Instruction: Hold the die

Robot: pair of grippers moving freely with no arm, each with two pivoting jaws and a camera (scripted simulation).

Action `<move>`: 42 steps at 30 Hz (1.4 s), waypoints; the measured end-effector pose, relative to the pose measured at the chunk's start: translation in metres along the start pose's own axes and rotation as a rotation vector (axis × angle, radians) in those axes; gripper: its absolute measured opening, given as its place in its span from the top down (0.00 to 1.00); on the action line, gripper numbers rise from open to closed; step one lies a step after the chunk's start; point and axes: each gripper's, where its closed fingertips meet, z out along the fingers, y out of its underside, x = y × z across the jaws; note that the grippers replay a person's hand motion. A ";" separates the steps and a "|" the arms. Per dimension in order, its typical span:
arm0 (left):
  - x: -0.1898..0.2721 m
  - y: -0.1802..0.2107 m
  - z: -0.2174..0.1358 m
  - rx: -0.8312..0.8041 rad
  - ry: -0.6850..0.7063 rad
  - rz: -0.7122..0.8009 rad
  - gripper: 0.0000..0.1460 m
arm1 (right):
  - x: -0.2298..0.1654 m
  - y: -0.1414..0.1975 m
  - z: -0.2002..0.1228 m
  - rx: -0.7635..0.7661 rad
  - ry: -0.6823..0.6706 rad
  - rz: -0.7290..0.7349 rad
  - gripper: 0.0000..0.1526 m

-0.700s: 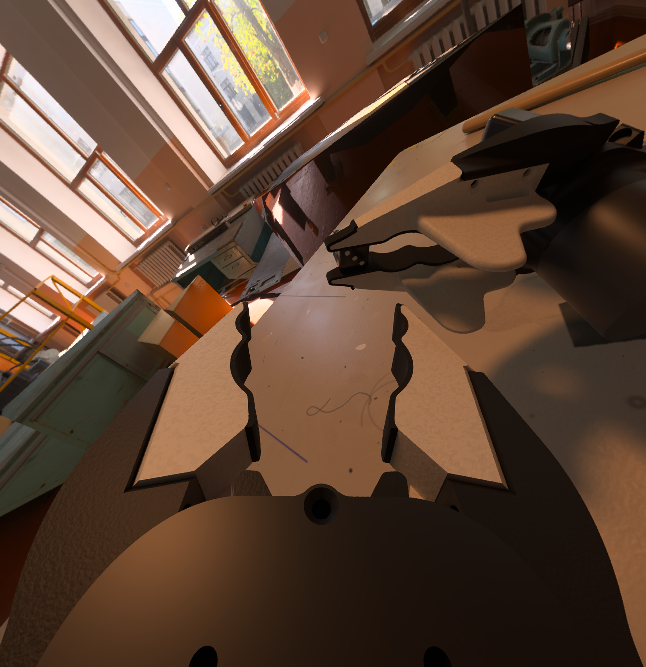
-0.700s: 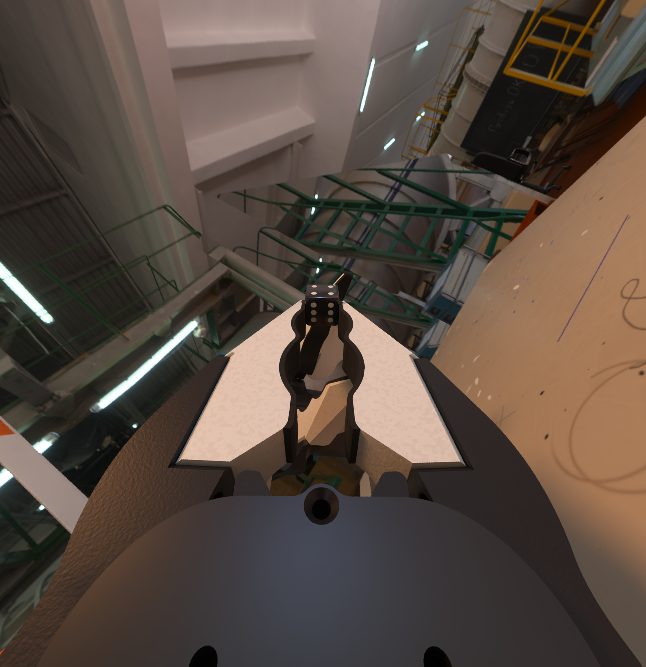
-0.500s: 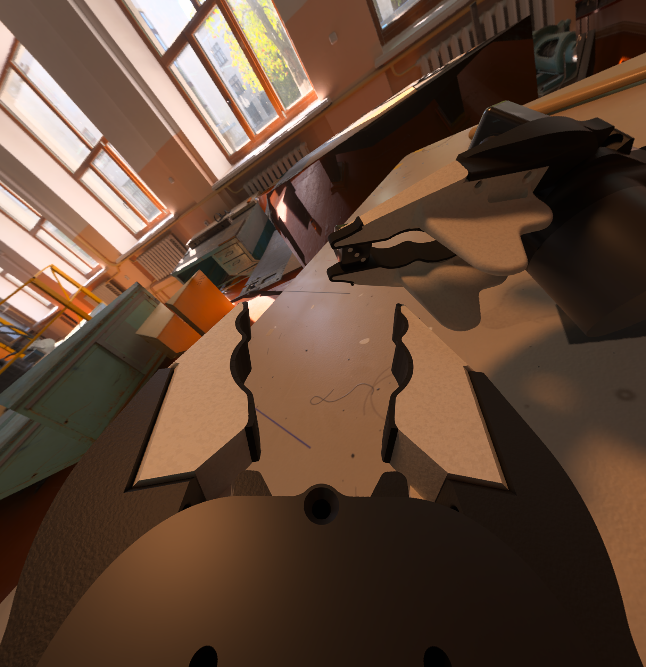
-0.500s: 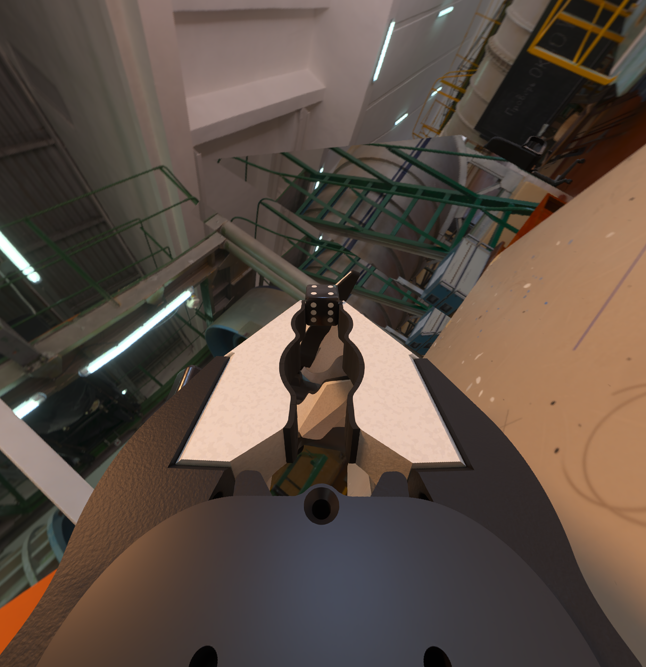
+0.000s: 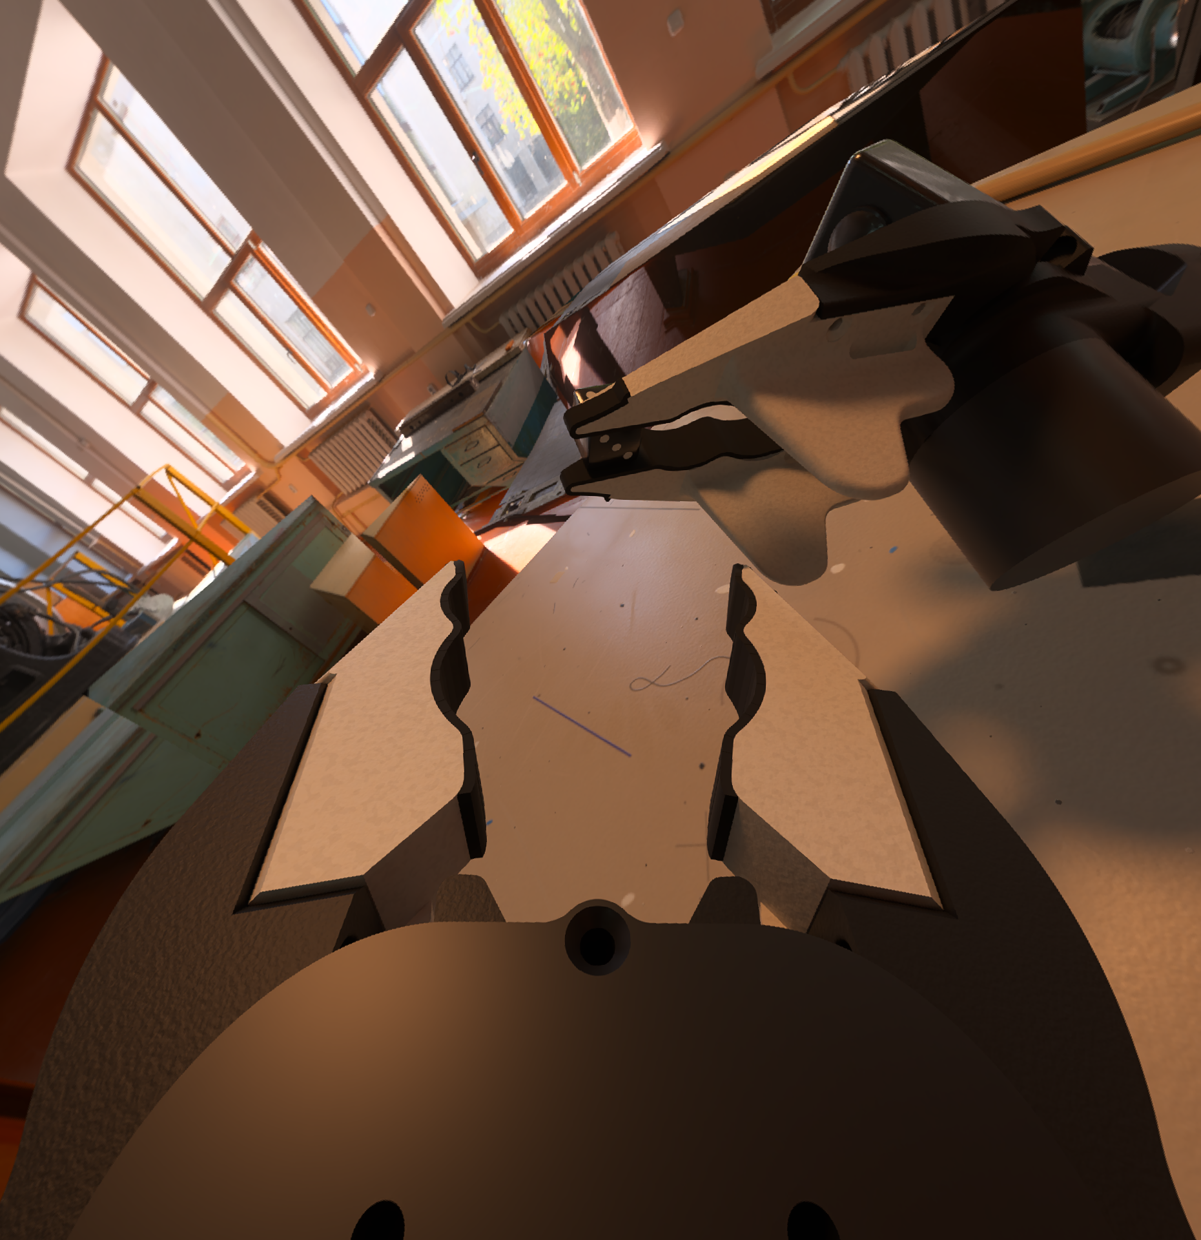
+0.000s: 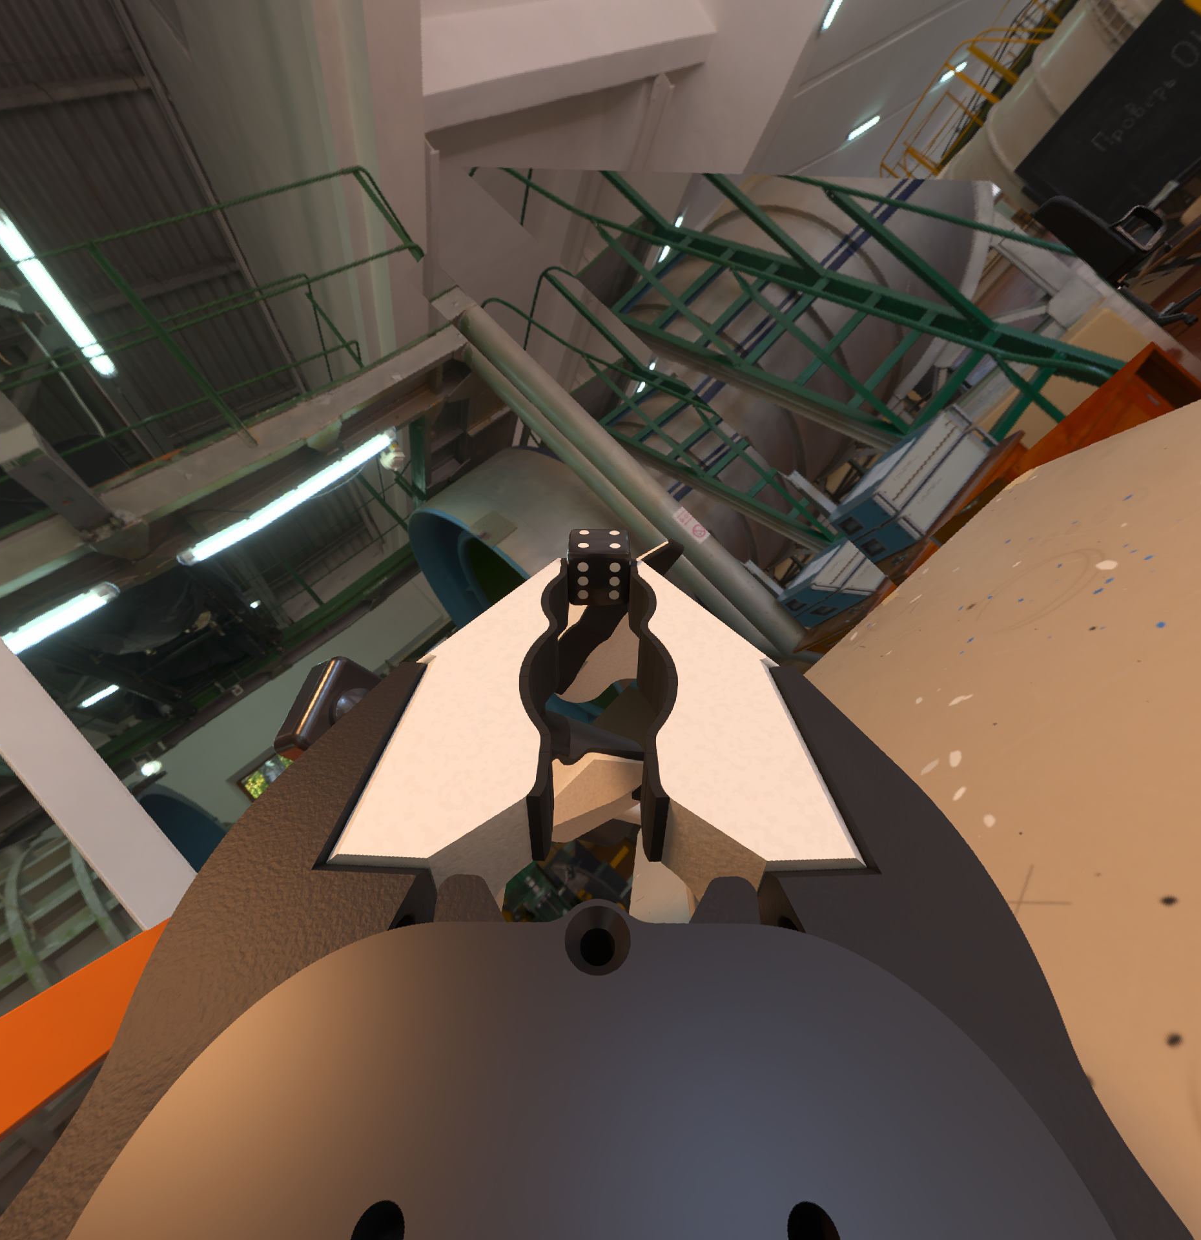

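The right gripper (image 6: 598, 580) pinched the small black white-pipped plastic die (image 6: 598, 567) between its fingertips. The left gripper (image 5: 596, 578) stood spread wide, nothing between its jaws, over the beige tabletop (image 5: 987, 704).

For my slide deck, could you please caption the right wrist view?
Right hand-held gripper pinching a black die at its fingertips, lifted beside the tan table.
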 end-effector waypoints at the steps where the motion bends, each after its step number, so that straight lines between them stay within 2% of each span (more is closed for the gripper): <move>1: -0.002 0.001 -0.001 -0.008 -0.004 -0.008 0.47 | 0.000 0.001 0.003 -0.004 -0.004 0.000 0.89; 8: -0.007 0.006 0.000 -0.030 -0.007 -0.075 0.47 | 0.003 -0.001 0.011 -0.052 -0.002 -0.069 0.89; 15: -0.015 0.011 0.003 -0.065 -0.075 -0.062 0.47 | 0.011 -0.001 0.015 -0.043 -0.025 -0.023 0.89; 24: -0.017 0.022 0.003 -0.119 -0.069 -0.122 0.48 | 0.019 0.002 0.019 -0.058 -0.003 -0.043 0.89; 26: -0.015 0.025 0.005 -0.138 -0.048 -0.156 0.48 | 0.022 0.002 0.018 -0.075 0.039 -0.102 0.89; 28: -0.012 0.024 0.006 -0.122 -0.034 -0.192 0.48 | 0.019 0.001 0.016 -0.135 0.090 -0.222 0.89; 30: -0.012 0.019 0.007 -0.102 -0.039 -0.168 0.47 | 0.013 -0.003 0.015 -0.133 0.080 -0.251 0.89; 35: -0.014 0.008 0.007 -0.102 -0.046 -0.047 0.47 | 0.010 -0.008 0.009 -0.032 -0.025 -0.060 0.89; 37: -0.011 0.010 0.009 -0.106 -0.031 -0.039 0.47 | 0.013 -0.008 0.006 -0.026 -0.011 -0.055 0.89; 40: -0.005 0.020 0.012 -0.145 0.000 -0.050 0.47 | 0.016 -0.005 0.000 -0.117 0.103 -0.211 0.89; 42: 0.001 0.017 0.014 -0.110 0.044 -0.120 0.48 | 0.011 -0.005 -0.004 -0.154 0.160 -0.295 0.89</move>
